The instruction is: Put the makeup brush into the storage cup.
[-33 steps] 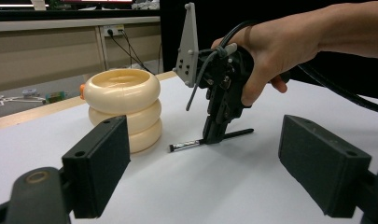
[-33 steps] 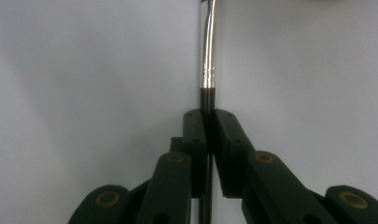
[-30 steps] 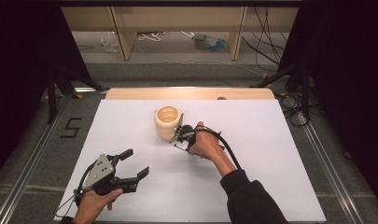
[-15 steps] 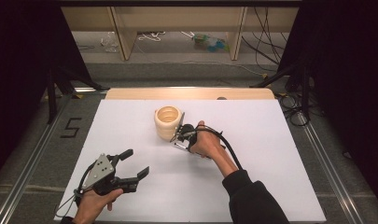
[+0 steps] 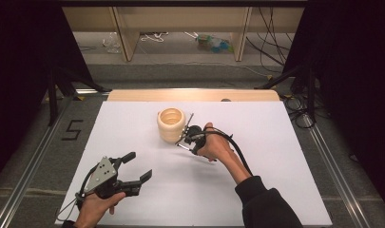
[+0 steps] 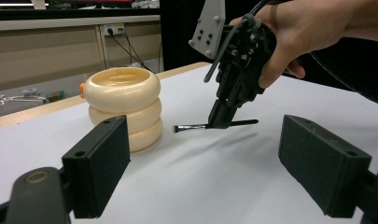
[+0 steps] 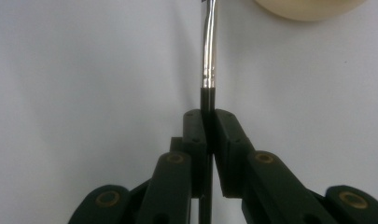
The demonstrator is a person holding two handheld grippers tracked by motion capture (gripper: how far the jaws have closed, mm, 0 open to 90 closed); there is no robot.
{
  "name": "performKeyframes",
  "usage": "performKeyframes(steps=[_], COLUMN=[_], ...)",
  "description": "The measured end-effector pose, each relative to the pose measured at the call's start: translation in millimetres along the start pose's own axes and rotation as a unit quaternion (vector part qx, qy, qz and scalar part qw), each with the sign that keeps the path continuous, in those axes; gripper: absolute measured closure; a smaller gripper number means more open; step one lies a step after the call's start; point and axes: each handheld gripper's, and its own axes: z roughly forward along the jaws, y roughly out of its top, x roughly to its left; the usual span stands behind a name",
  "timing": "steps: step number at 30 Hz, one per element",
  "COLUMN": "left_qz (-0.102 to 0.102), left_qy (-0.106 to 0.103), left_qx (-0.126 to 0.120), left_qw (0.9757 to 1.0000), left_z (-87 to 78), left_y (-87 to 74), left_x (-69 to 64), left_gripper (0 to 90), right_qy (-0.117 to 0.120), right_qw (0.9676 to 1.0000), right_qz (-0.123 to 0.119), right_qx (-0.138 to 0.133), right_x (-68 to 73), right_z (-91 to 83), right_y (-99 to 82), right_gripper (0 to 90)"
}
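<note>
A cream holder (image 5: 171, 124) shaped like three stacked rings stands upright on the white table (image 5: 275, 166), with its mouth open upward. Just right of it, my right gripper (image 5: 184, 140) points down and is shut on the black handle of a thin brush (image 6: 196, 126). The brush lies about level, a little above the sheet. Its small bristle tip points toward the base of the holder (image 6: 123, 107). In the right gripper view the silver ferrule of the brush (image 7: 208, 46) runs out from the gripper (image 7: 206, 116) toward the holder's edge (image 7: 308, 9). My left gripper (image 5: 140, 165) rests open near the front left, nothing between its jaws (image 6: 210, 168).
A wooden strip (image 5: 195, 95) runs along the table's far edge. A black cable (image 5: 235, 149) trails from the right gripper along the forearm. Metal rails flank the table, and a "5" mark (image 5: 72, 129) sits on the floor at the left. Shelving stands behind.
</note>
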Motion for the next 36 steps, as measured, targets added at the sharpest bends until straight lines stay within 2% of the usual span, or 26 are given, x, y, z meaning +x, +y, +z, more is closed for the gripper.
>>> performKeyframes(steps=[6,10,11,12,13,15,18,19,23,25,26,28,29,30,31,33,34,35,36], left_qz=[-0.001,0.0,0.0,-0.001,-0.001,0.0,-0.003,0.001,0.0,-0.001,-0.002,-0.003,0.0,0.0,-0.001,-0.003,-0.003,-0.003,-0.003], left_qy=[0.001,0.001,0.001,0.001,0.001,0.0,0.0,0.0,0.002,0.001,0.001,0.002,0.001,0.001,0.002,0.002,0.002,0.002,0.002], left_qx=[0.0,0.0,0.0,0.0,0.0,0.0,0.0,0.0,0.001,-0.001,-0.002,-0.001,0.0,0.0,0.0,0.0,0.0,0.0,0.0], left_qw=[1.0,1.0,1.0,1.0,1.0,1.0,1.0,1.0,1.0,1.0,1.0,1.0,1.0,1.0,1.0,1.0,1.0,1.0,1.0], left_z=[0.0,-0.2,-0.2,-0.2,-0.2,-0.2,0.0,0.0,-0.2,0.2,0.4,0.1,-0.2,-0.2,-0.1,0.1,0.0,0.0,0.0], left_y=[-0.1,0.1,0.1,0.0,0.0,0.1,0.0,0.0,0.0,-0.2,-0.3,-0.3,0.0,0.0,-0.1,-0.3,-0.2,-0.2,-0.2], left_x=[0.1,0.1,0.1,0.2,0.2,0.4,0.0,0.4,0.1,0.1,0.1,-0.2,0.3,0.3,0.3,0.0,-0.1,-0.1,-0.2], left_gripper=[16.4,16.4,16.4,16.4,16.4,16.4,16.4,16.4,16.4,16.4,16.4,16.4,16.4,16.4,16.4,16.4,16.4,16.4,16.4], right_qy=[0.001,0.0,0.0,0.0,0.0,0.002,0.001,0.003,0.001,0.0,-0.004,-0.001,0.003,0.003,0.0,0.004,0.005,0.005,0.002], right_qw=[0.9998,0.9986,0.9986,0.9977,0.9977,0.9956,0.9943,0.9923,0.9899,0.9873,0.9849,0.984,0.9816,0.9816,0.9793,0.9786,0.9761,0.9761,0.974], right_qz=[-0.003,0.002,0.002,0.005,0.005,0.011,0.012,0.013,0.015,0.015,0.018,0.023,0.027,0.027,0.031,0.03,0.033,0.033,0.033], right_qx=[-0.022,-0.053,-0.053,-0.067,-0.067,-0.093,-0.106,-0.123,-0.141,-0.158,-0.172,-0.177,-0.189,-0.189,-0.2,-0.203,-0.215,-0.215,-0.224], right_x=[1.0,1.0,1.0,0.7,0.7,0.7,0.8,1.0,1.3,1.4,1.1,1.4,1.4,1.4,2.1,1.8,2.4,2.4,2.5], right_z=[-6.0,-9.7,-9.7,-11.7,-11.7,-14.4,-16.1,-17.6,-20.6,-21.3,-21.6,-22.0,-22.9,-22.9,-23.2,-23.9,-24.5,-24.5,-24.2], right_y=[-3.6,-7.4,-7.4,-9.0,-9.0,-11.5,-13.0,-14.6,-16.4,-17.6,-18.6,-19.3,-21.0,-21.0,-22.2,-23.1,-24.6,-24.6,-25.3], right_gripper=[84.1,84.1,84.1,84.0,84.0,84.1,84.0,84.1,84.0,84.1,84.1,84.0,84.1,84.1,84.1,84.1,84.1,84.1,84.1])
